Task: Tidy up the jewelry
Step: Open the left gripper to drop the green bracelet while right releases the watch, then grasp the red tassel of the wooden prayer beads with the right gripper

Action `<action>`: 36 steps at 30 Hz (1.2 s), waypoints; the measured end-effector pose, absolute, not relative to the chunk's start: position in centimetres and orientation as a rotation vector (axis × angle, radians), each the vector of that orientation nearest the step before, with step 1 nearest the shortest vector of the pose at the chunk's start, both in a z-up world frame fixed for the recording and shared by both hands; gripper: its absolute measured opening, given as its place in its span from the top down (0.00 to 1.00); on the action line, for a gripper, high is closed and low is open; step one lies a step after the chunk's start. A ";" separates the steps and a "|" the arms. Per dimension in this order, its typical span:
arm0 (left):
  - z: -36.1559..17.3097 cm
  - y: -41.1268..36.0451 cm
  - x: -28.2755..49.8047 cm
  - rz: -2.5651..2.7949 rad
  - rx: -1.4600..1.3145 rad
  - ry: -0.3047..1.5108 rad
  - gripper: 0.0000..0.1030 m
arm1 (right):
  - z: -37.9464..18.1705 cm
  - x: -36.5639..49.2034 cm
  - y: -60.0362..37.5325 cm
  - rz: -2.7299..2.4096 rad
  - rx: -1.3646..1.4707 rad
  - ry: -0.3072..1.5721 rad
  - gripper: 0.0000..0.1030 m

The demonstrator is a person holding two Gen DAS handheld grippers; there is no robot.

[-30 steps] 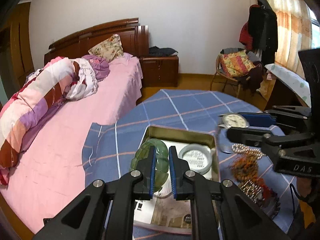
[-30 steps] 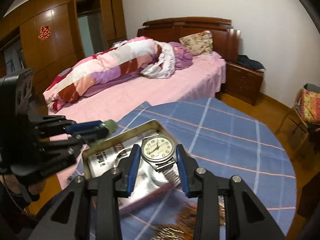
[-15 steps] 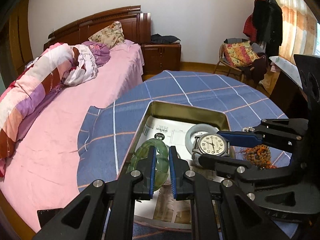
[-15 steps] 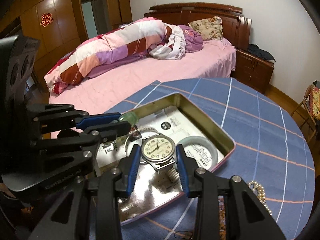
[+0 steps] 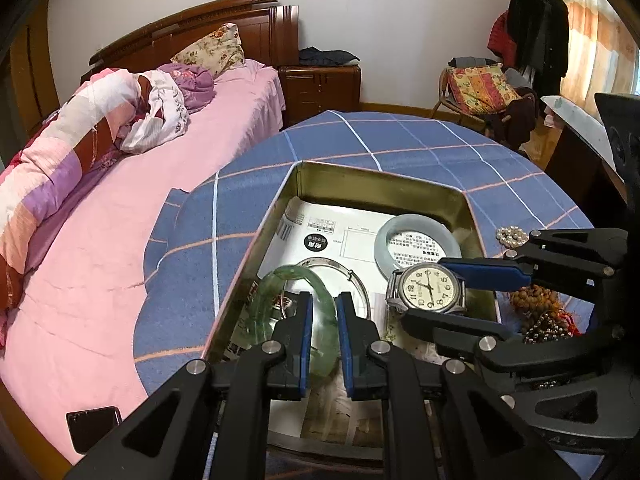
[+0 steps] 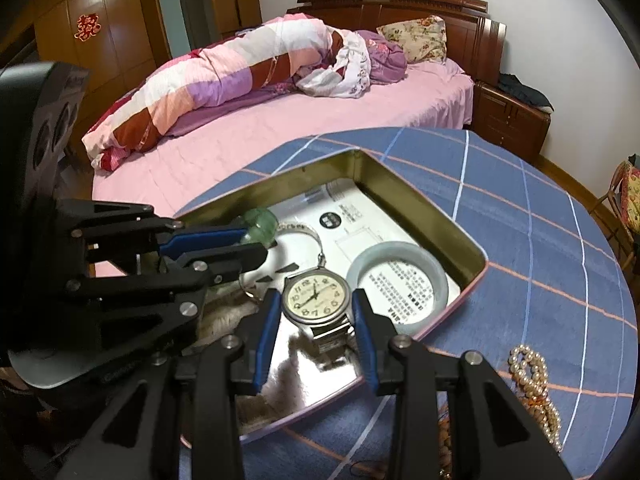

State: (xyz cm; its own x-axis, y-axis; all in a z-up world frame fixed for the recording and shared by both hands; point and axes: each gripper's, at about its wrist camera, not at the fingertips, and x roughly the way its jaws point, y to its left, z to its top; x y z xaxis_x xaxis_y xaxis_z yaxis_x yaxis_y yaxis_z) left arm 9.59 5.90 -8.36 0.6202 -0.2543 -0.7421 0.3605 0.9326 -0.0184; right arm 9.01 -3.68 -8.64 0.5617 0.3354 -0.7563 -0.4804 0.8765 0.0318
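Wristwatch (image 6: 316, 295): clamped in right hand-held gripper (image 6: 314, 312), held over tin tray (image 6: 404, 184).
Green bangle (image 5: 296, 300): pinched by left hand-held gripper (image 5: 322, 312), inside tray.
Tray: set on bench (image 5: 400, 140).

Bed (image 5: 168, 208): you see a pink sheet and rolled striped quilt (image 6: 224, 80).
Nightstand (image 5: 320, 88): dark clothes on top.
Chair (image 5: 480, 92): a patterned cushion.

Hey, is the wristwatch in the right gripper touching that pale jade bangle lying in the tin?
Cannot tell. In the right wrist view the wristwatch sits beside the pale bangle, and a right gripper finger hides any gap.
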 end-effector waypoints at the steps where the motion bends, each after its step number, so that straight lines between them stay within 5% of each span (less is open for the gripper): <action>1: -8.4 5.9 9.7 -0.361 0.136 0.833 0.88 | -8.7 9.0 -3.7 0.484 -0.188 0.851 0.62; 6: -8.3 6.0 9.8 -0.374 0.129 0.850 0.81 | -8.8 8.9 -3.8 0.483 -0.192 0.861 0.60; 8: -7.8 6.2 9.5 -0.352 0.133 0.822 0.65 | -8.4 8.7 -4.2 0.466 -0.190 0.850 0.54; 10: -7.2 6.4 9.4 -0.320 0.132 0.794 0.35 | -8.0 8.5 -4.9 0.458 -0.169 0.836 0.45; 12: -6.4 6.9 9.0 -0.333 0.110 0.756 0.27 | -7.2 8.0 -6.2 0.460 -0.133 0.814 0.34; 32: -5.4 -1.3 2.9 -0.483 0.254 0.707 0.27 | -7.7 -0.1 -19.9 0.196 -0.054 0.843 0.31; 36: -5.7 -2.5 1.6 -0.512 0.284 0.709 0.27 | -9.2 -1.8 -19.3 0.234 -0.088 0.894 0.45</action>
